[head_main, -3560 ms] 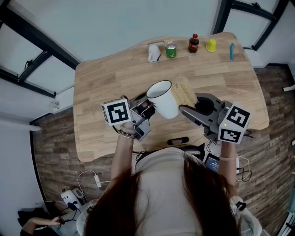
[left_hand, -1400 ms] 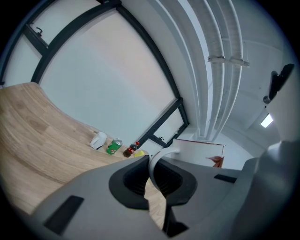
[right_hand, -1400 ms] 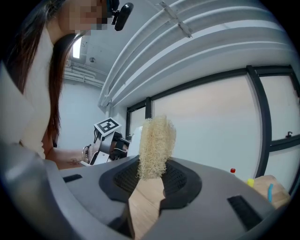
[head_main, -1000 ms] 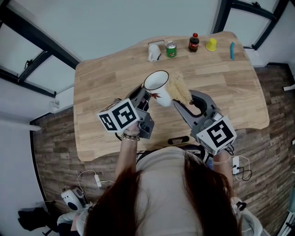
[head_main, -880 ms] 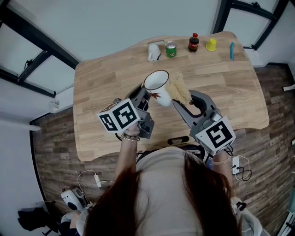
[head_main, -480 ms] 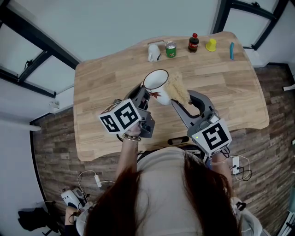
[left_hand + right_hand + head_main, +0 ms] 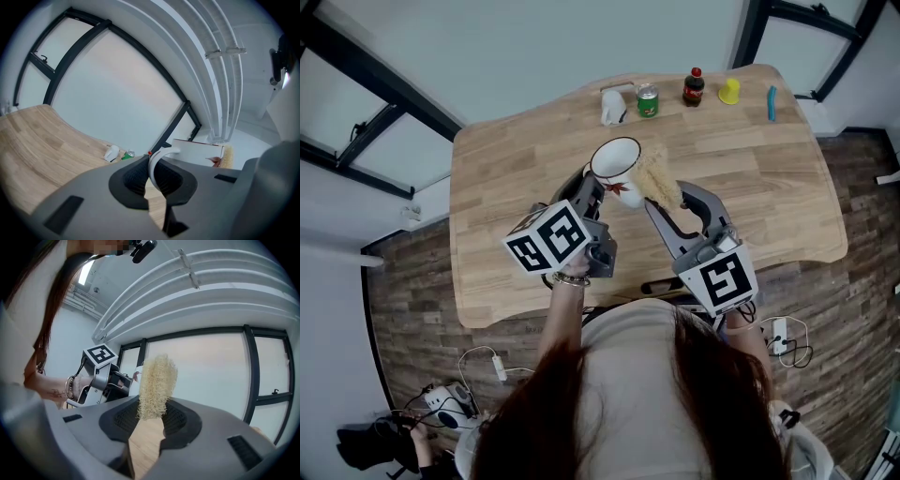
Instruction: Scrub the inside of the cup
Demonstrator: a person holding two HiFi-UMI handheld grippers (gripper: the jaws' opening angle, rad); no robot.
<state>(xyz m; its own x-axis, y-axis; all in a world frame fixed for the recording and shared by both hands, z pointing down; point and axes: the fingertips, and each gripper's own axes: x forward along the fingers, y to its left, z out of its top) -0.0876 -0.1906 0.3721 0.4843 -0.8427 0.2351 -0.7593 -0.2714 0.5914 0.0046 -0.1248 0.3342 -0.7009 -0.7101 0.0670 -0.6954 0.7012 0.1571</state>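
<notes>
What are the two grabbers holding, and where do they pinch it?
The left gripper pinches the white cup by its handle. The right gripper pinches the straw-coloured scrubber by its lower end.

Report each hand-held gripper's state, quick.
Left hand-held gripper: closed on the cup, gripping its handle.
Right hand-held gripper: closed on the loofah scrubber.

- Light wooden table [image 7: 506,169] with curved edges, close to a pale wall [image 7: 544,37].
- Dark wood-plank floor [image 7: 412,272] below.
- Black slanting frame bars [image 7: 375,66] at upper left, more at upper right.
- Large black-framed windows [image 7: 215,376], bright and washed out.
- Lit ceiling strip light [image 7: 86,272].
</notes>
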